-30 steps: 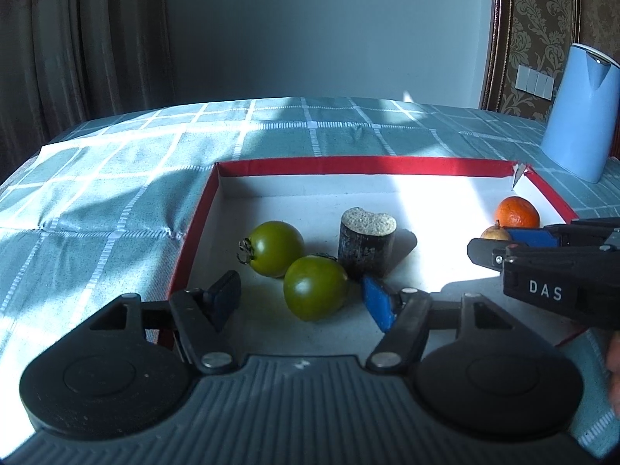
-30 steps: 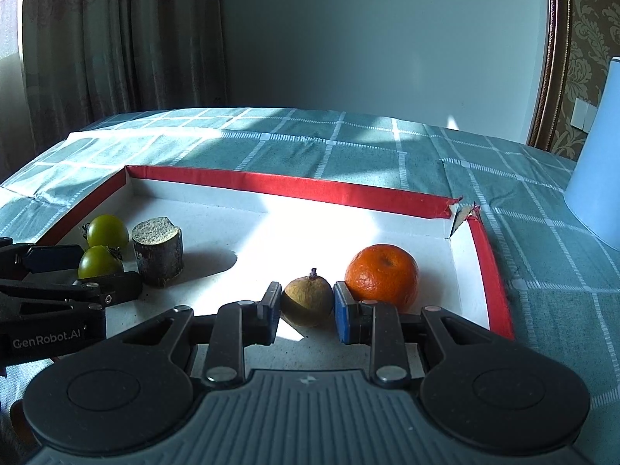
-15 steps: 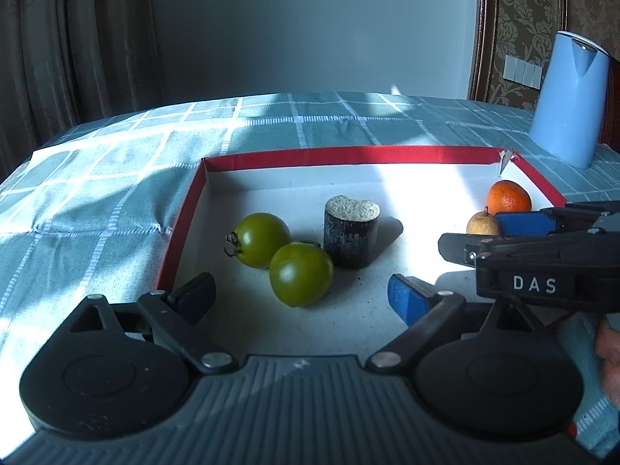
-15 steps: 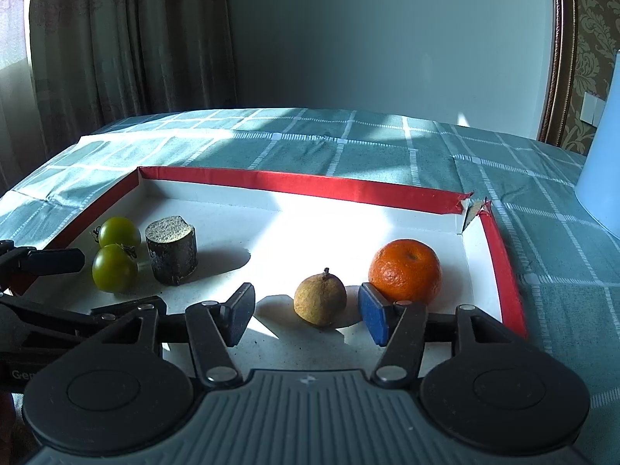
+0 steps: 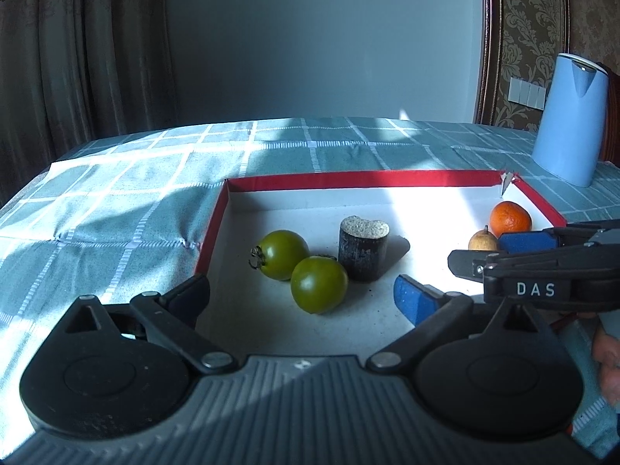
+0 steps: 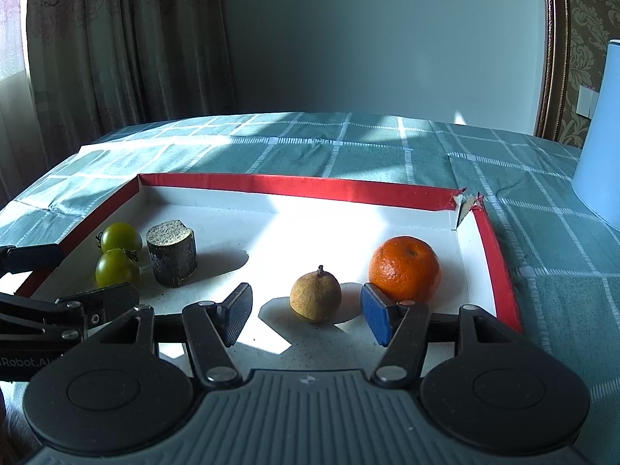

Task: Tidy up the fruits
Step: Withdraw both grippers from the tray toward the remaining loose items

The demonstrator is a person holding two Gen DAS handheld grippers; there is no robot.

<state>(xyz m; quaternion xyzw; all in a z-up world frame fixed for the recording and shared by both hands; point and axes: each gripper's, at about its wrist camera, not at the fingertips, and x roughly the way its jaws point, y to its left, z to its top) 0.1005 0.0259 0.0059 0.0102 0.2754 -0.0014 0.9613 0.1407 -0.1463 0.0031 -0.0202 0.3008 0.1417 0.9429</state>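
While both grippers hover low over the near edge of a shallow red-rimmed tray (image 6: 294, 186), every fruit lies loose on its white floor.

Left wrist view: the left gripper (image 5: 298, 298) has just been opening and now stands spread about as wide as it goes, holding nothing. One green tomato (image 5: 319, 284) sits between its fingertips but clear of both pads. A second tomato (image 5: 283, 254) touches it at ten o'clock, and a dark stump (image 5: 363, 248) with a pale cut top stands upright just beside it at one o'clock.

Right wrist view: the right gripper (image 6: 306, 316) is open about halfway, its jaws having parted within the last second, and it grips nothing. A small brown fruit (image 6: 316, 293) rests between its pads, touching neither. An orange (image 6: 405, 268) sits just beyond the blue pad (image 6: 375, 317), at two o'clock from the brown fruit. A blue jug (image 5: 569, 120) stands on the checked cloth (image 6: 348, 147) outside the tray, at one o'clock.

Risks, as a judgement: all the fruit is round and free, so a careless fingertip pulling back could knock a piece and send it rolling. The blue pad is very close to the orange; a sideways drift may shove it against the tray wall. The two tools sit close together, so they could collide.
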